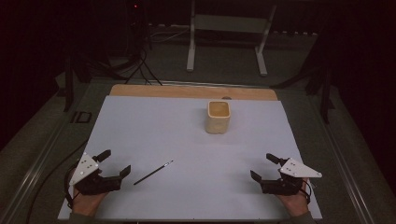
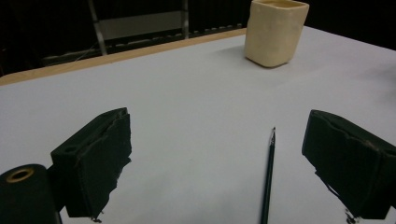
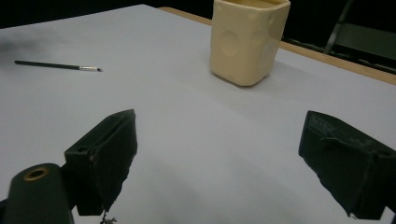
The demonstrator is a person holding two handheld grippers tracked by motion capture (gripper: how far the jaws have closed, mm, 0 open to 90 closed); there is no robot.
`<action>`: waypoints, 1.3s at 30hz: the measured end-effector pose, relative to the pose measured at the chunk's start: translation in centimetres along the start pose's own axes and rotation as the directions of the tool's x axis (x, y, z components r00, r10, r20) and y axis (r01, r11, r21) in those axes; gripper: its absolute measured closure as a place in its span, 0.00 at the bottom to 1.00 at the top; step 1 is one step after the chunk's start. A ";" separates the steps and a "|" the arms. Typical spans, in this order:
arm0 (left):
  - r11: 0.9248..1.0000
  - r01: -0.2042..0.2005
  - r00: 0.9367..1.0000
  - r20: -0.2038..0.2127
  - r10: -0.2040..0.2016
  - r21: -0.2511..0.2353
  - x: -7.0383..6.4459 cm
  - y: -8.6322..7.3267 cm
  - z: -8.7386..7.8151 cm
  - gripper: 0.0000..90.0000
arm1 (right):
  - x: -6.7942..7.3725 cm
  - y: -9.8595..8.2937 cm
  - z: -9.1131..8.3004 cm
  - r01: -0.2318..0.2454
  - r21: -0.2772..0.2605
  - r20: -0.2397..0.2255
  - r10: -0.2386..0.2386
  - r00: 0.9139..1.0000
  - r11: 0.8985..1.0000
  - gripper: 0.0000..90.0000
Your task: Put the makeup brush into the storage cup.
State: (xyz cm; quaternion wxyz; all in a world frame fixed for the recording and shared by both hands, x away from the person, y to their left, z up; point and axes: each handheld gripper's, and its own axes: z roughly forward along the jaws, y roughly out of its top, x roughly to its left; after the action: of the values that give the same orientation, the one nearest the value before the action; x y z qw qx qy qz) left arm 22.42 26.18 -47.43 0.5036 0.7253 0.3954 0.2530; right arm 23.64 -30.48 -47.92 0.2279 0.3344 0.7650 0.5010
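Note:
A thin dark paintbrush [image 1: 153,172] lies on the white sheet [image 1: 187,140], just right of my left gripper [image 1: 115,161], which stands open and empty at the near left. In the left gripper view the paintbrush [image 2: 268,175] runs up between the wide-apart jaws, nearer the right one. A cream squarish cup [image 1: 218,116] stands upright at the far middle of the sheet. My right gripper [image 1: 262,167] rests open and empty at the near right. From the right gripper view the cup [image 3: 246,39] is ahead and the paintbrush [image 3: 56,66] lies far left.
The white sheet covers a wooden board [image 1: 194,91] whose far edge shows. A metal frame [image 1: 229,37] stands on the floor beyond the table. Cables [image 1: 140,65] trail at the far left. A small dark object [image 1: 82,116] lies left of the sheet.

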 end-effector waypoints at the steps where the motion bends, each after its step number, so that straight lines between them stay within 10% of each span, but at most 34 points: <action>1: 1.000 0.002 1.000 0.003 -0.002 0.000 0.0 0.0 0.0 0.10 | 0.0 0.0 0.0 -0.002 0.000 0.001 0.002 1.000 1.000 0.13; 39: 0.999 -0.018 1.000 0.026 0.017 0.037 -0.8 1.5 1.4 0.10 | 0.2 0.2 -0.3 0.001 -0.022 0.007 -0.001 1.000 1.000 0.13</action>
State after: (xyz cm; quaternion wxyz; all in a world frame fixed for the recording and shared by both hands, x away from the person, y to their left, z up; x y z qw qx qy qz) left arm 23.54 24.53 -46.50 0.4930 0.7412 0.3870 0.2405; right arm 23.36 -30.47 -47.62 0.2343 0.3331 0.7588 0.5083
